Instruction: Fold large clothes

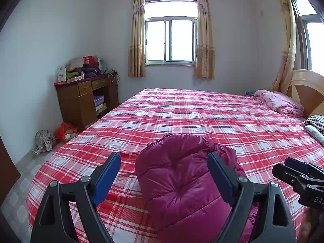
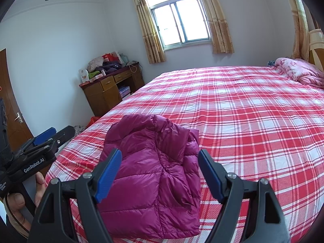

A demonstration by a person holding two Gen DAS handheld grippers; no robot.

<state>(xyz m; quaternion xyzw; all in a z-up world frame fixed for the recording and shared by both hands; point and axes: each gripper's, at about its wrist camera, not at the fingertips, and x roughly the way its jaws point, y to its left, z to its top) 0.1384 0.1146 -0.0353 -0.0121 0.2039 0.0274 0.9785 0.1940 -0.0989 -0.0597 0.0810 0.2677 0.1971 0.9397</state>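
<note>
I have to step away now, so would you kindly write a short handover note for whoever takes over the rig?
Left tongs: open, holding nothing, above the jacket.
Right tongs: open, holding nothing, also above it.
Magenta puffer jacket: lying in a compact folded bundle near the foot edge of the bed, on the red plaid sheet.
Done: the jacket looks folded up, both tongs clear of it.
Left: check the fold is tidy and flatten it if needed. No other unfolded garment shows on the bed, only a pink quilt by the headboard.
</note>
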